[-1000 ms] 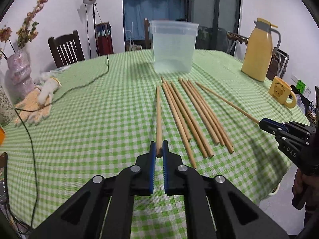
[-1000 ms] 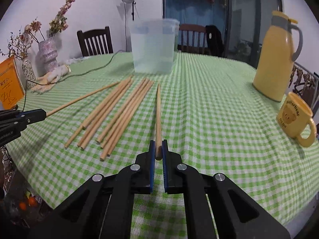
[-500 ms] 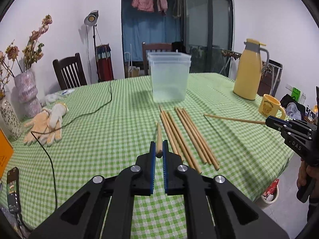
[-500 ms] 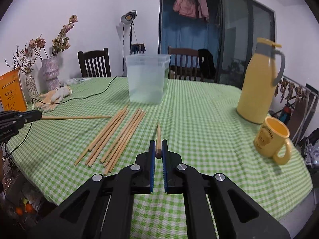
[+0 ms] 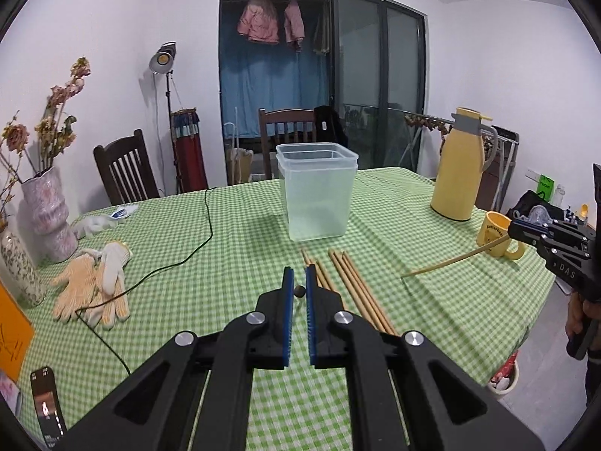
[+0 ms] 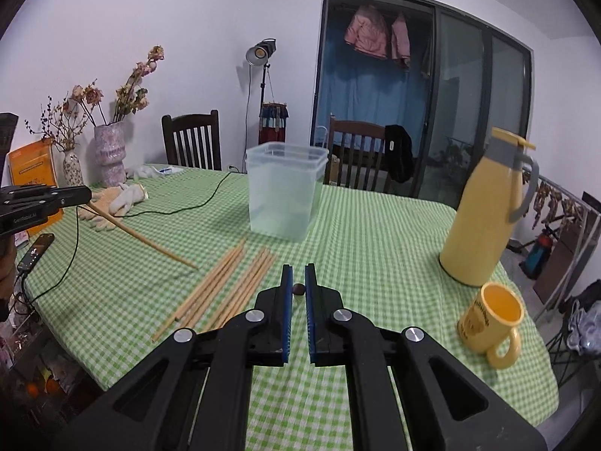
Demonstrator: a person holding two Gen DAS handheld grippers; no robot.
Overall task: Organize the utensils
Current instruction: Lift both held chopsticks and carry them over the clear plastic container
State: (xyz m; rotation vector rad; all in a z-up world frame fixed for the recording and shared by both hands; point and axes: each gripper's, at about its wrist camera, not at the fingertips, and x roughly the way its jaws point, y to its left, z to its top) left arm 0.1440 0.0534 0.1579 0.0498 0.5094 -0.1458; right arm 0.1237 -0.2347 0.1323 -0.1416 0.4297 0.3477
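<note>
Left wrist view: left gripper [image 5: 299, 290] clenched on one chopstick [image 5: 299, 291], seen end-on. Right gripper [image 5: 512, 230] grips another chopstick [image 5: 450, 261], raised above the checked tablecloth [image 5: 225, 263].

Right wrist view: loose chopsticks [image 6: 221, 287] lie on the cloth, near the clear plastic container [image 6: 283, 195], not inside it.

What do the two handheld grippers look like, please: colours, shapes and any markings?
Both are matte black. The left gripper and right gripper each have two angular arms with triangular cut-outs, round silver bolts and ribbed blue pads inside the jaws. Seen side-on, the right one carries white lettering that includes "DAS".
</note>
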